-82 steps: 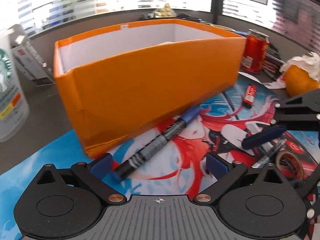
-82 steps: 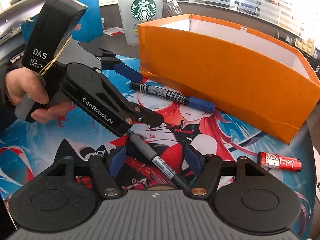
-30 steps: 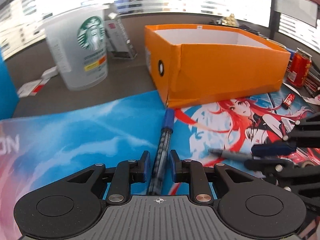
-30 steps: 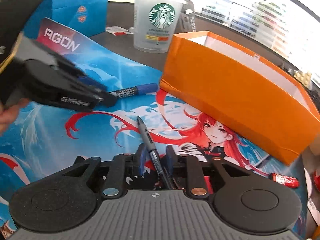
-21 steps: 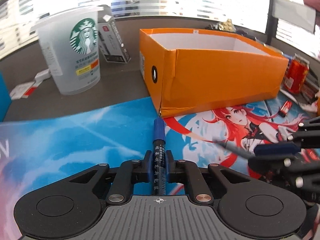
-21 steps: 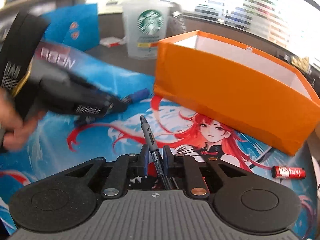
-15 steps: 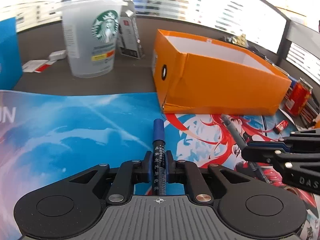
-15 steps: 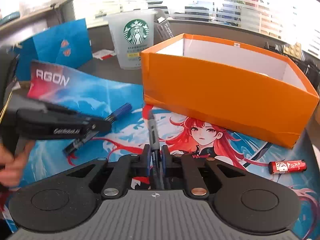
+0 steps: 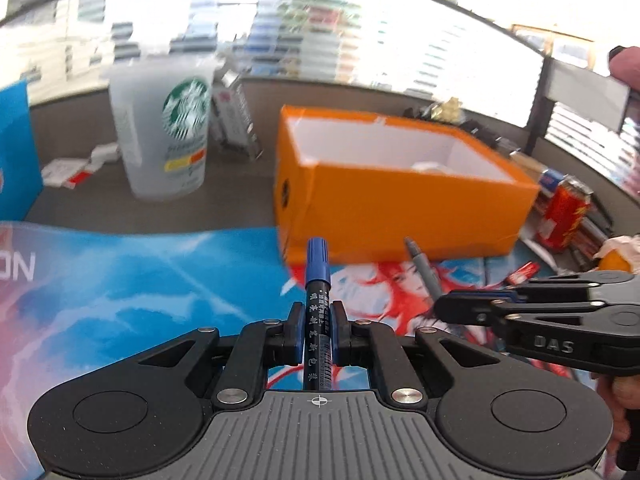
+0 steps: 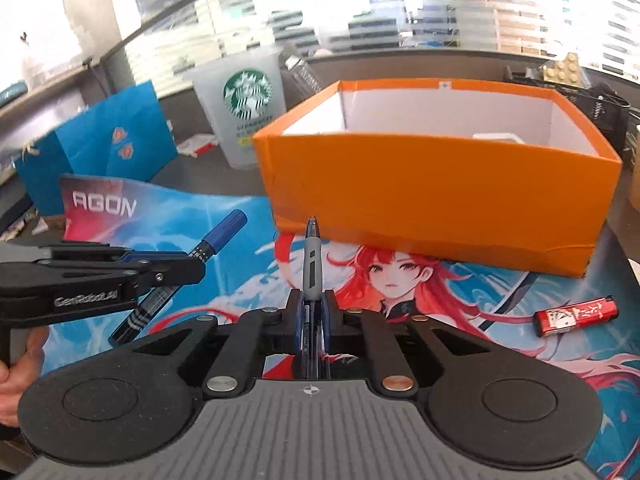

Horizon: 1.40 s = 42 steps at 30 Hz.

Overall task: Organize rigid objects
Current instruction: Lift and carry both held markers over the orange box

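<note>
Far left on the desk (image 10: 208,162): a blue paper bag (image 10: 116,140), standing upright behind the printed mat (image 10: 192,256). Just right of the bag, a clear plastic cup (image 10: 244,112) with a green logo, upright, and close behind it a small tilted carton (image 9: 236,116).

Lower left in the right wrist view: the left gripper (image 9: 316,326), carried by a hand (image 10: 16,364), jaws clenched on the black marker (image 9: 316,320). Blue cap pointing forward and away from the jaws, toward the near left corner of the orange box (image 10: 436,196). Marker lifted clear of the mat, apart from the box.

In the middle: the right gripper (image 10: 311,322), jaws clenched on the grey pen (image 10: 310,268). Pen tip directed at the near wall of the orange box, close to it; touching or not, hard to tell. Pen raised above the mat.

Orange box open on top, white inside, standing partly on the far edge of the mat; a pale thing inside, too hidden to name.

Further right: a red lighter (image 10: 576,316) lying flat on the mat, well apart from both grippers. Beyond the right end of the box, a red can (image 9: 564,212), upright.
</note>
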Available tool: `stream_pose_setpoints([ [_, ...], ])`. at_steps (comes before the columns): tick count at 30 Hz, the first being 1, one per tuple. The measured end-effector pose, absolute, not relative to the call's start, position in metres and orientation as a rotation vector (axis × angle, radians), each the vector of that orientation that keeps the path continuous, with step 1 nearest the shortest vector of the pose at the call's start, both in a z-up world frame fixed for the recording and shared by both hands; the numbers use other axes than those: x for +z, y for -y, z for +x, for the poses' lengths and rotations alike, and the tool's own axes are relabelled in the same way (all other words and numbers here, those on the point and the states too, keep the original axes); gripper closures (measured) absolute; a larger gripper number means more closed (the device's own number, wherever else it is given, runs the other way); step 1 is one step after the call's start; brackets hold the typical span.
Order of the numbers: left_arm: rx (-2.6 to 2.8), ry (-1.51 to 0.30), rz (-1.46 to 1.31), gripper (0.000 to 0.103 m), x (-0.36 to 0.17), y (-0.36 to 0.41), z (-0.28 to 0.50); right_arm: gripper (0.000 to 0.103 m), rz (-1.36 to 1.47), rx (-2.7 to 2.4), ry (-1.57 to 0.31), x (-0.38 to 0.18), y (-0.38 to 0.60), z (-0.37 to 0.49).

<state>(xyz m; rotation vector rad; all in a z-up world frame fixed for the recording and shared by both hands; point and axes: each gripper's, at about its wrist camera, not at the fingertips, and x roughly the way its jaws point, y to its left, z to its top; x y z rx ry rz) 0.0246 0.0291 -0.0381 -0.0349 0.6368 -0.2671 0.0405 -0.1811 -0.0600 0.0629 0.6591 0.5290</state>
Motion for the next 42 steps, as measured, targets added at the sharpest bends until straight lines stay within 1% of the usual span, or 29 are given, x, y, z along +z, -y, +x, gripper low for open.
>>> stream_pose_setpoints([
  [9, -0.294, -0.545, -0.015, 0.093, 0.004, -0.025, 0.024, 0.094, 0.093, 0.516, -0.575, -0.030, 0.197, 0.034],
  [15, -0.326, -0.528, -0.019, 0.093, 0.023, -0.017, 0.038, 0.094, 0.110, 0.498, -0.529, -0.008, 0.207, 0.038],
  [19, -0.336, -0.527, -0.023, 0.093, 0.035, -0.009, 0.057, 0.094, 0.126, 0.491, -0.501, 0.006, 0.214, 0.045],
  [25, -0.331, -0.554, -0.032, 0.093, 0.055, 0.010, 0.109, 0.094, 0.147, 0.470, -0.472, 0.034, 0.226, 0.073],
  [31, -0.286, -0.619, -0.063, 0.093, 0.049, 0.025, 0.155, 0.094, 0.166, 0.428, -0.459, 0.052, 0.237, 0.109],
  [37, -0.270, -0.656, -0.057, 0.093, 0.035, 0.038, 0.176, 0.094, 0.211, 0.408, -0.487, 0.043, 0.244, 0.133],
  [42, -0.253, -0.659, -0.020, 0.093, 0.034, 0.046, 0.188, 0.094, 0.228, 0.396, -0.497, 0.039, 0.248, 0.146],
])
